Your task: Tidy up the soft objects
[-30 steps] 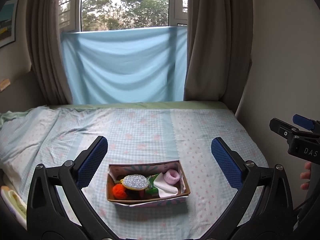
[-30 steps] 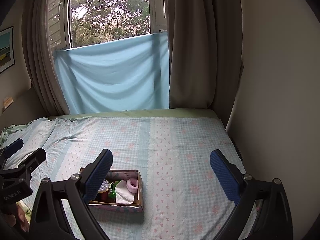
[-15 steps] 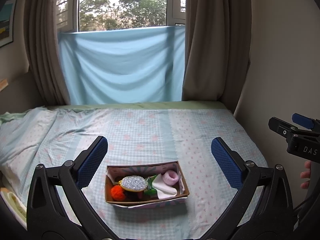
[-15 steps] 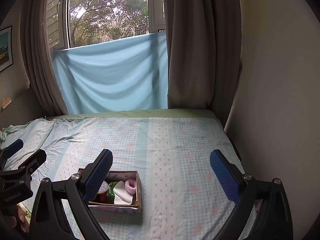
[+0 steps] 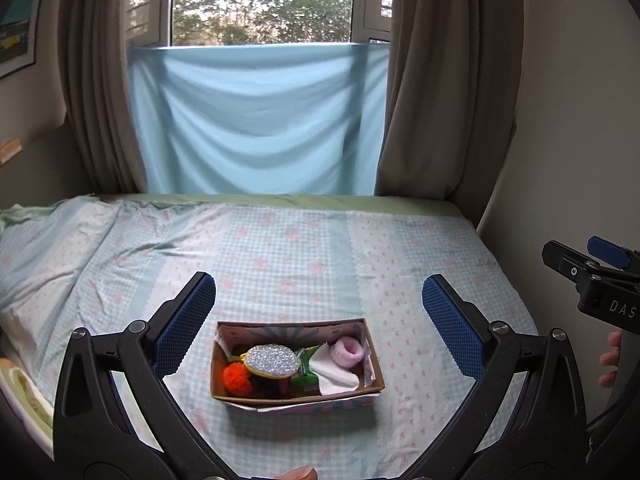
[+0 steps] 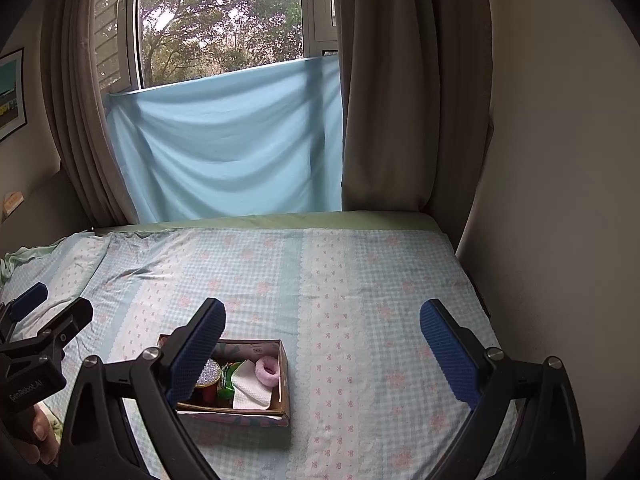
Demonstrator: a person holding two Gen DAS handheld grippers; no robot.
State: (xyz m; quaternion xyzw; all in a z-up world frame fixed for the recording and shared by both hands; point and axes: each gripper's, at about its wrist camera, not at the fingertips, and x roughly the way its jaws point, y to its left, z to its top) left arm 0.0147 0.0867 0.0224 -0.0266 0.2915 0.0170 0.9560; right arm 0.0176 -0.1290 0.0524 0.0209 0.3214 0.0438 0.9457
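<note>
A shallow cardboard box [image 5: 372, 364] [image 6: 283, 372] sits on the bed. It holds an orange pom-pom [image 5: 237, 376], a glittery silver round piece [image 5: 272, 358], a green item [image 5: 305, 376], a white cloth [image 5: 334, 372] [image 6: 250, 388] and a pink fuzzy ring [image 5: 349, 352] [image 6: 267, 368]. My left gripper [image 5: 318, 320] hovers above and in front of the box, open, with nothing between its blue pads. My right gripper [image 6: 320, 340] is open too, over bare bedding right of the box. Its left finger hides the box's left part.
The bed [image 5: 280, 248] has a checked pale-blue sheet with wrinkles at the left. A blue cloth [image 5: 256, 120] hangs under the window between brown curtains. A wall [image 6: 560, 200] borders the bed on the right. A person's fingers [image 5: 610, 360] hold the right gripper's handle.
Both views have drifted slightly; the box sits a little lower and nearer between the left gripper's fingers. Both grippers stay open and nothing in the box has moved.
</note>
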